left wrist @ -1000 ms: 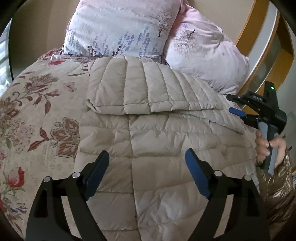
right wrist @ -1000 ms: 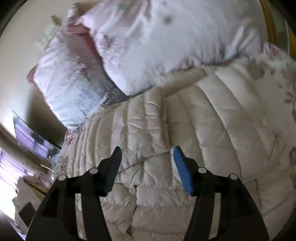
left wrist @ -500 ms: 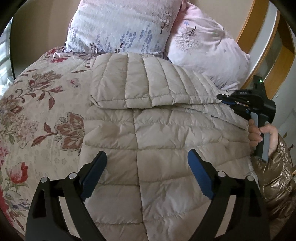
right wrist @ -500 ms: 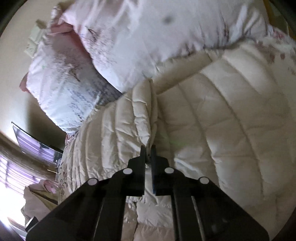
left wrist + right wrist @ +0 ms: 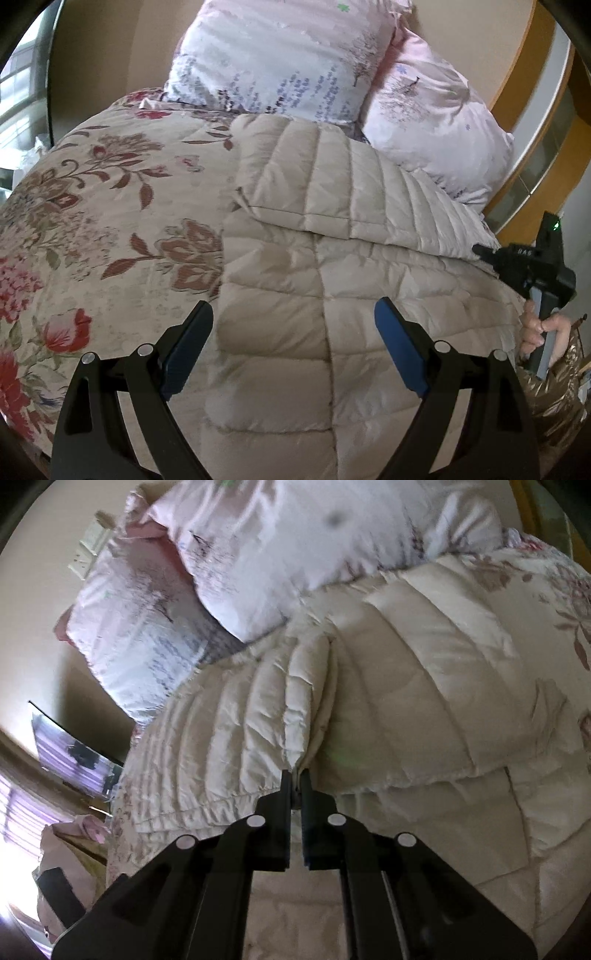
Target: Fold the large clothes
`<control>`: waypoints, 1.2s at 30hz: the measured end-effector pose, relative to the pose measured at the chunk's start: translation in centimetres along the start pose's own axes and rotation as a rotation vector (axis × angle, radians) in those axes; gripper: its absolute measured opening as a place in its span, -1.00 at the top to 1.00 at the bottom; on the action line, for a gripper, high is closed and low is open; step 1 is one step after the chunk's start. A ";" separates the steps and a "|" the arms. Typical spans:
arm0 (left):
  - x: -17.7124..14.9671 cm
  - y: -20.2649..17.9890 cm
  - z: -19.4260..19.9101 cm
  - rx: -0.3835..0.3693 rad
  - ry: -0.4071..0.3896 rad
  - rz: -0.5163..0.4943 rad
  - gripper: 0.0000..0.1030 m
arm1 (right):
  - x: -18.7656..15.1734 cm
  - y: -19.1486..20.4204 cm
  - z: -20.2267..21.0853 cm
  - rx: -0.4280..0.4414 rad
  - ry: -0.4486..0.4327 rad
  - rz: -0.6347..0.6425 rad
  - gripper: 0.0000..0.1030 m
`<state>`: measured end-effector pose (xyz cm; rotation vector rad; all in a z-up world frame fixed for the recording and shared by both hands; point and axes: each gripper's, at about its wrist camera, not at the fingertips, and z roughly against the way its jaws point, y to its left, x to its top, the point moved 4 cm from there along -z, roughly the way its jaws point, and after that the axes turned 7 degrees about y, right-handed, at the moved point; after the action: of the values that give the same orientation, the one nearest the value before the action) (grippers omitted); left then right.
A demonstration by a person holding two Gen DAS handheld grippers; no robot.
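Note:
A beige quilted down jacket lies spread on the bed, its far part folded back over itself. My left gripper is open and empty, hovering over the jacket's near half. My right gripper is shut on the jacket's folded edge, pinching a ridge of fabric; in the left wrist view it shows at the jacket's right edge, held by a hand.
A floral bedspread covers the bed left of the jacket. Two pale printed pillows lean at the head of the bed. A wooden frame stands at the right.
My right gripper closed from open onto the jacket's folded edge and pulls the fabric into a ridge. My left gripper drew back slightly and stayed open.

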<state>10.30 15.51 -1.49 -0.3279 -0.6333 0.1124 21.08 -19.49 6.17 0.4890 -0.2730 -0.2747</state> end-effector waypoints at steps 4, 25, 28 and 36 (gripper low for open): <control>-0.2 0.8 0.8 0.010 -0.013 0.020 -0.75 | 0.1 -0.5 -1.3 -0.023 0.033 -0.011 0.89; -1.0 2.5 1.0 0.055 0.017 0.065 -0.76 | -0.3 -0.5 -1.1 -0.025 0.048 -0.002 0.80; -0.9 2.6 1.0 0.057 0.018 0.062 -0.81 | -0.3 -0.5 -1.3 -0.027 0.052 -0.002 0.79; -1.0 2.6 0.7 0.061 0.033 0.057 -0.81 | -0.3 -0.7 -1.6 -0.033 0.065 -0.005 0.76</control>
<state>9.13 17.94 -2.40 -0.2885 -0.5868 0.1805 21.22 -19.29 4.38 0.4650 -0.2038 -0.2678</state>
